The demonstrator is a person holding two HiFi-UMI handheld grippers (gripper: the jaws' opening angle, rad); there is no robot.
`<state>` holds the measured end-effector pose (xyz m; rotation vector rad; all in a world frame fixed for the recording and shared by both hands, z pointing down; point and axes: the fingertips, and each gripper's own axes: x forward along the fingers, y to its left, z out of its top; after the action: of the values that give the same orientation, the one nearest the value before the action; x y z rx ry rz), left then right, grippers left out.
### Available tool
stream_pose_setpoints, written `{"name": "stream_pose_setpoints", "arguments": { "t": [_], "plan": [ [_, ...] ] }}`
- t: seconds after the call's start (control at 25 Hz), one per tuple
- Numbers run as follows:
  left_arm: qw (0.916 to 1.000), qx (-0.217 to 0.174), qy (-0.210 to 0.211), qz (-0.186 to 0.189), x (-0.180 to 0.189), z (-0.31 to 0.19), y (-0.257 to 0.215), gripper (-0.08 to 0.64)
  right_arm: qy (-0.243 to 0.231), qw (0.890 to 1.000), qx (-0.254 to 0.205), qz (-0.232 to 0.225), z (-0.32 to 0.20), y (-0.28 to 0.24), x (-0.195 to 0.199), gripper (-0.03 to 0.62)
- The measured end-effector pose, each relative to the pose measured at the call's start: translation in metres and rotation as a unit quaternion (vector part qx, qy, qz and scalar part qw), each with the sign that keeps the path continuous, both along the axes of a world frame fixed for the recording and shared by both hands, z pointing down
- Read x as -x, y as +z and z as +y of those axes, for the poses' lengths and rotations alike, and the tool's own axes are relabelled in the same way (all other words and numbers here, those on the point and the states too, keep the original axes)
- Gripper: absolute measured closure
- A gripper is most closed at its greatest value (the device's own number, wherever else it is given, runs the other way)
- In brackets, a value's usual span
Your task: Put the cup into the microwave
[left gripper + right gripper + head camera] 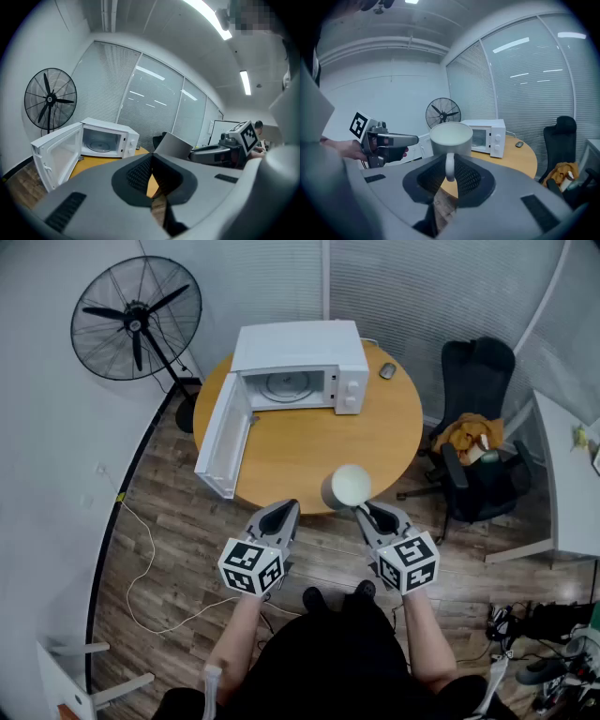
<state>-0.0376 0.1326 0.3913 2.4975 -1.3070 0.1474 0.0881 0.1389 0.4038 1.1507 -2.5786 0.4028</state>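
Note:
A grey cup (345,487) with a pale inside hangs over the near edge of the round wooden table (375,437). My right gripper (364,512) is shut on its handle; in the right gripper view the handle (450,166) sits pinched between the pads under the cup (451,137). The white microwave (298,357) stands at the table's far side, its door (223,432) swung wide to the left and its turntable bare. My left gripper (284,512) hovers left of the cup, jaws together with nothing in them. From the left gripper view the cup (174,146) shows just past the jaws.
A black standing fan (137,320) is at the far left by the wall. A computer mouse (387,370) lies right of the microwave. A black office chair (478,427) with an orange bundle sits right of the table, beside a white desk (567,474). A cable (141,549) trails on the wood floor.

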Motion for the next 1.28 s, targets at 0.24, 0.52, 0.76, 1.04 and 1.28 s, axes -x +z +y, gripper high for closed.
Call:
{"name": "stream_pose_setpoints", "arguments": {
  "t": [0.24, 0.52, 0.76, 1.04, 1.28],
  "plan": [
    [0.9999, 0.001, 0.01, 0.006, -0.002, 0.002, 0.003, 0.565, 0.004, 1.0, -0.004, 0.006, 0.004, 0.001, 0.0, 0.534],
    [0.9999, 0.0, 0.014, 0.0, 0.0, 0.006, 0.005, 0.565, 0.034, 0.999, 0.016, -0.002, 0.005, 0.007, -0.003, 0.534],
    [0.9999, 0.002, 0.013, 0.001, 0.003, 0.012, 0.008, 0.565, 0.031, 0.999, 0.017, -0.006, 0.009, 0.008, 0.003, 0.534],
    [0.9998, 0.01, 0.015, 0.001, 0.001, 0.017, 0.013, 0.565, 0.024, 1.0, 0.015, -0.005, 0.009, 0.008, 0.009, 0.534],
    [0.9998, 0.021, 0.007, -0.004, -0.002, 0.009, 0.023, 0.565, 0.015, 1.0, 0.021, 0.0, -0.001, 0.018, 0.005, 0.534]
  ]
}}
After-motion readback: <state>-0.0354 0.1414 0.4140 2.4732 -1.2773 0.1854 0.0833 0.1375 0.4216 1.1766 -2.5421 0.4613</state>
